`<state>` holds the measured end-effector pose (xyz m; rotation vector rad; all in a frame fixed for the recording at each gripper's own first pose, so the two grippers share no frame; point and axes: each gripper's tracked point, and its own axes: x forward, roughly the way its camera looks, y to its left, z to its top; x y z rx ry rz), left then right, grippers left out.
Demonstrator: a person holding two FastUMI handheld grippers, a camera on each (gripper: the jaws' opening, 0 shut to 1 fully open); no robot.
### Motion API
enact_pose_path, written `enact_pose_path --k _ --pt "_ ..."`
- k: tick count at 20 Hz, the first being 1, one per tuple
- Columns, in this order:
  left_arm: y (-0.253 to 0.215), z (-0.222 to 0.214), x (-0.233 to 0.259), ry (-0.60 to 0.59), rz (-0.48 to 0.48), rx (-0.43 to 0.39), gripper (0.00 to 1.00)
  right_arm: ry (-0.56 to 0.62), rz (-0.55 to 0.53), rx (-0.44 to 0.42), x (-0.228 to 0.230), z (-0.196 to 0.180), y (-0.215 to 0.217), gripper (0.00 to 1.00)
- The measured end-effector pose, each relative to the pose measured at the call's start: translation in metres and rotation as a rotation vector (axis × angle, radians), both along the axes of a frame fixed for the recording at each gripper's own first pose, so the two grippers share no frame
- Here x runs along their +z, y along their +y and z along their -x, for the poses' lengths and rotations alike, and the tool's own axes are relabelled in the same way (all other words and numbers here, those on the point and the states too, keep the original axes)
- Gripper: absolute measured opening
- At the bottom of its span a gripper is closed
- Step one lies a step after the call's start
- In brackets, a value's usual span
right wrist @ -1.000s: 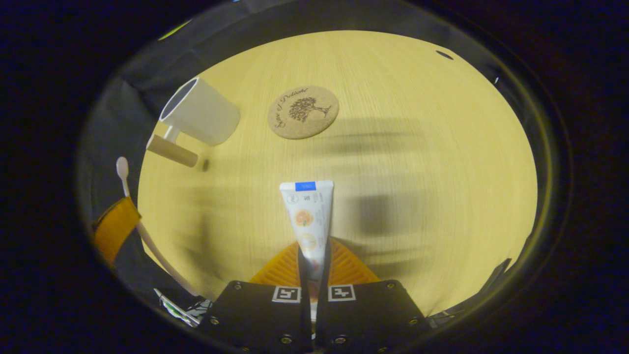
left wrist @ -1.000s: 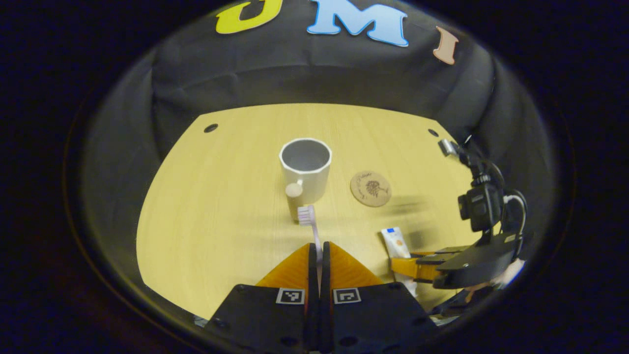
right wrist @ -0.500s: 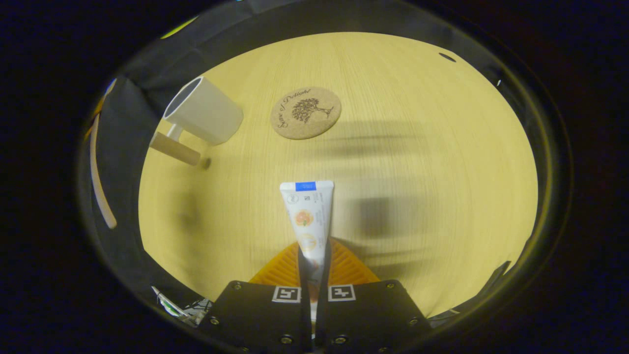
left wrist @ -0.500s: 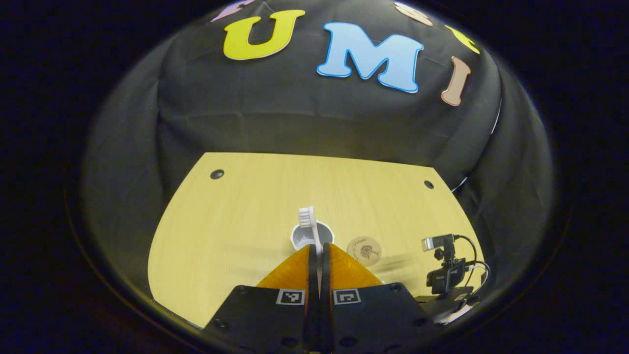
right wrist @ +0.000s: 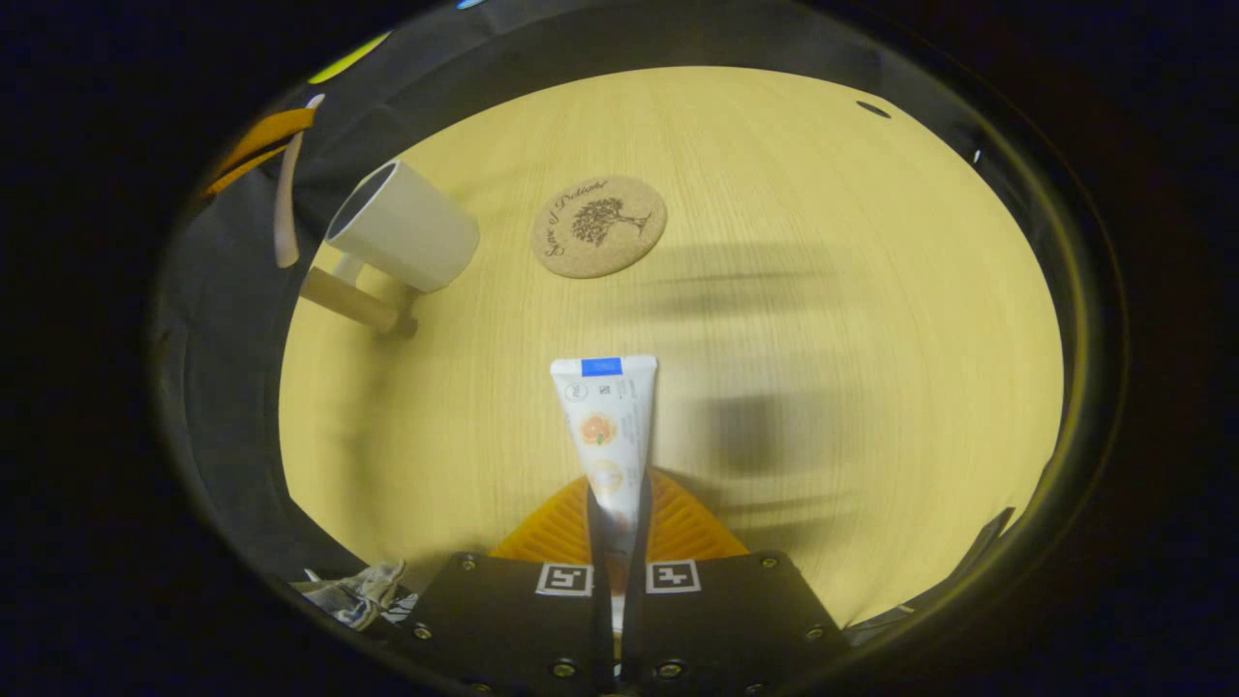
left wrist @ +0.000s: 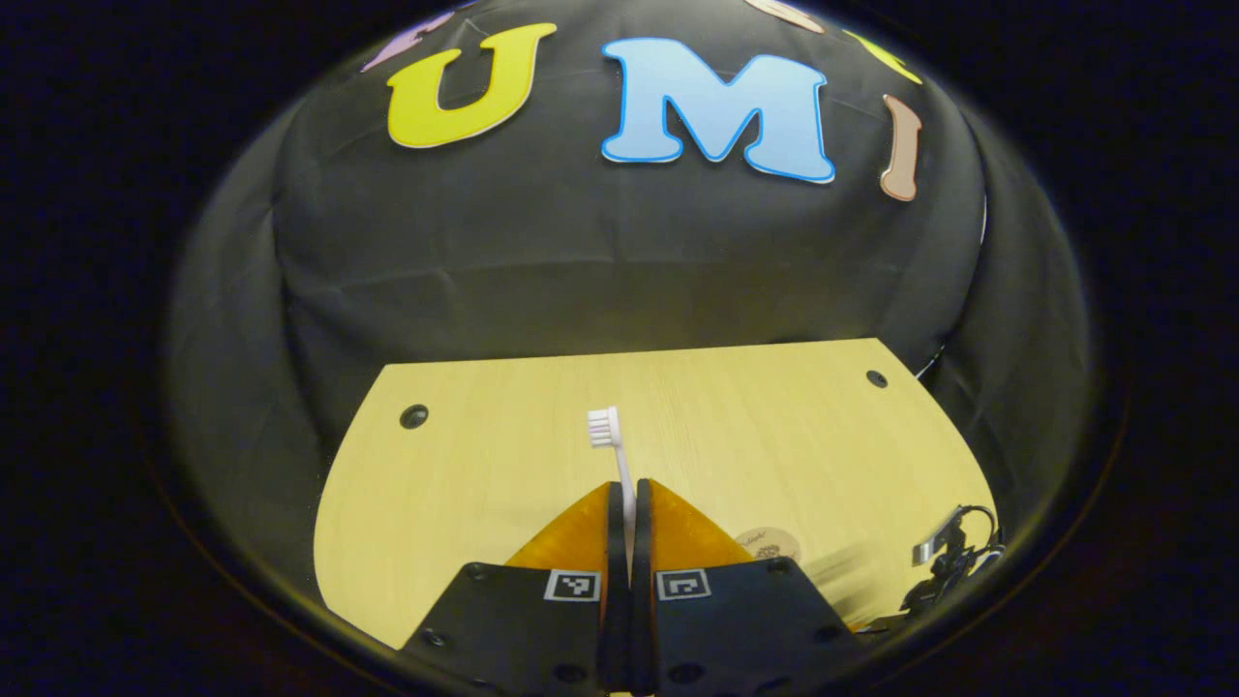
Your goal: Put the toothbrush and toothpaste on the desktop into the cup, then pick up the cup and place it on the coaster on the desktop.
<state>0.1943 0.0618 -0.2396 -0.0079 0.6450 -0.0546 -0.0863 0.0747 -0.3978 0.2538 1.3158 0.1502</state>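
In the left gripper view my left gripper is shut on a white toothbrush, whose bristle head sticks up ahead of the fingers over the yellow wooden desktop. The cork coaster peeks out low on the right. In the right gripper view my right gripper is shut on a white toothpaste tube, held above the desktop. A white cup with a wooden handle stands at the upper left, the coaster just right of it. The left gripper with the toothbrush hangs high beside the cup.
Black cloth walls close in the desk on the far and side edges. Dark round holes mark the desk's far corners. A small camera rig with cables sits low right in the left gripper view. Crumpled patterned cloth lies at the near edge.
My left gripper has risen and tilted up with the toothbrush, so the cup has dropped out of its view. The right gripper with the toothpaste has hardly moved.
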Motion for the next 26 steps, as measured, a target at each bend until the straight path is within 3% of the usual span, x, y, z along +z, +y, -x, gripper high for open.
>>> enact_pose_path --k 6,10,14,18,22,23,24,25,26 --pt "-0.005 -0.04 -0.028 -0.012 0.005 -0.024 0.07 -0.018 0.007 -0.008 -0.001 0.0 0.0 0.06" --pt "-0.004 -0.043 -0.044 -0.02 0.019 -0.024 0.07 -0.009 -0.021 -0.065 0.0 -0.001 0.001 0.06" --pt "-0.003 -0.034 -0.052 -0.03 0.017 -0.042 0.07 -0.016 0.034 -0.052 0.004 -0.002 -0.003 0.06" --pt "-0.001 -0.021 -0.062 -0.009 -0.008 -0.051 0.07 -0.139 0.007 -0.072 0.045 -0.034 0.002 0.06" --pt "-0.005 -0.009 -0.063 -0.008 0.01 -0.078 0.14 -0.306 -0.003 -0.086 0.104 -0.082 0.006 0.06" --pt "-0.005 -0.007 -0.062 -0.008 0.013 -0.081 0.21 -0.344 -0.014 -0.088 0.118 -0.094 0.009 0.06" --pt "-0.004 -0.003 -0.062 -0.006 0.015 -0.08 0.16 -0.381 -0.027 -0.092 0.136 -0.104 0.011 0.06" --pt "0.0 0.001 -0.062 -0.007 0.009 -0.074 0.32 -0.416 -0.04 -0.097 0.152 -0.114 0.011 0.06" --pt "0.003 0.006 -0.061 -0.008 0.011 -0.069 0.33 -0.449 -0.053 -0.099 0.165 -0.127 0.014 0.06"
